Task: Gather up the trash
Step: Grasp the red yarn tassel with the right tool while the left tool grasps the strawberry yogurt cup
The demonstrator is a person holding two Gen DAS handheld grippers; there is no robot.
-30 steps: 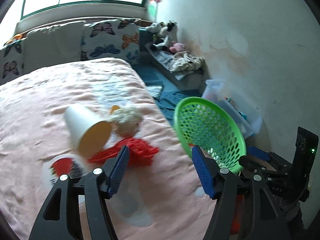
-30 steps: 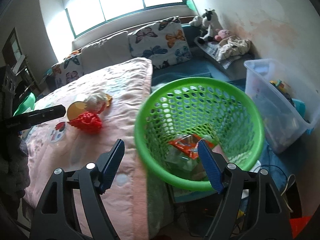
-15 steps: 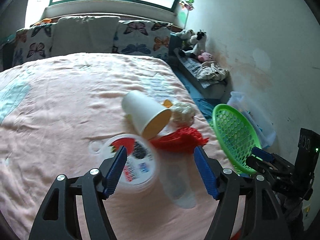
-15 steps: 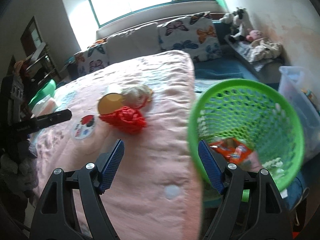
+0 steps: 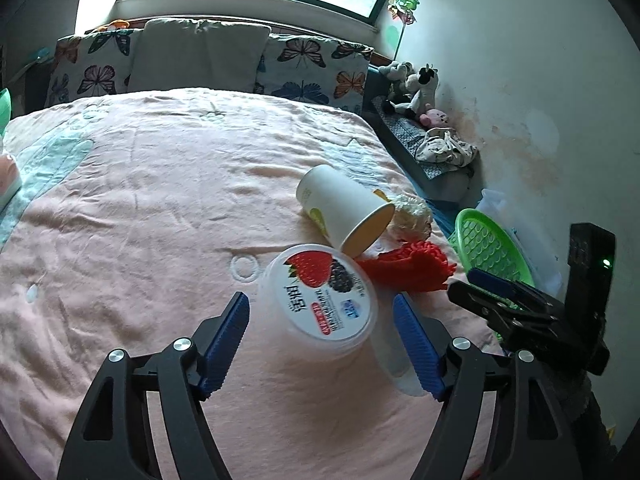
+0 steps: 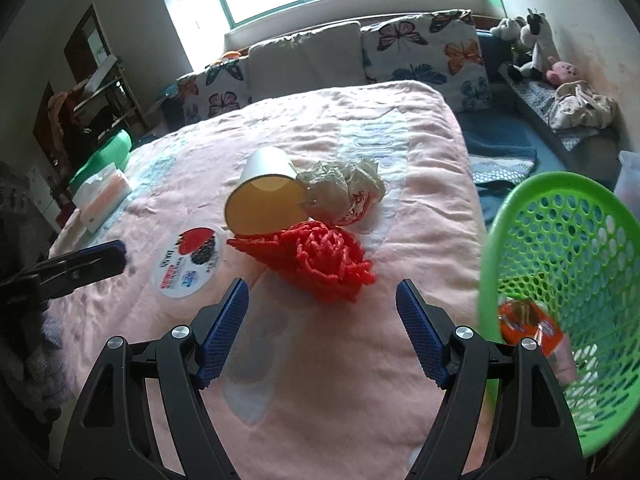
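So we see the paper cup [image 5: 347,207] lying on its side on the pink bedspread [image 5: 140,208] — long axis toward the right gripper [image 6: 322,330], mouth facing it. Yogurt tub [image 5: 320,306] sits between the left gripper [image 5: 321,338] pads, untouched, jaws opening. Right gripper's jaws spread, empty, before the red mesh [image 6: 320,262]. Green basket [image 6: 560,264] stands beside the bed — orange wrapper [image 6: 526,322] inside.
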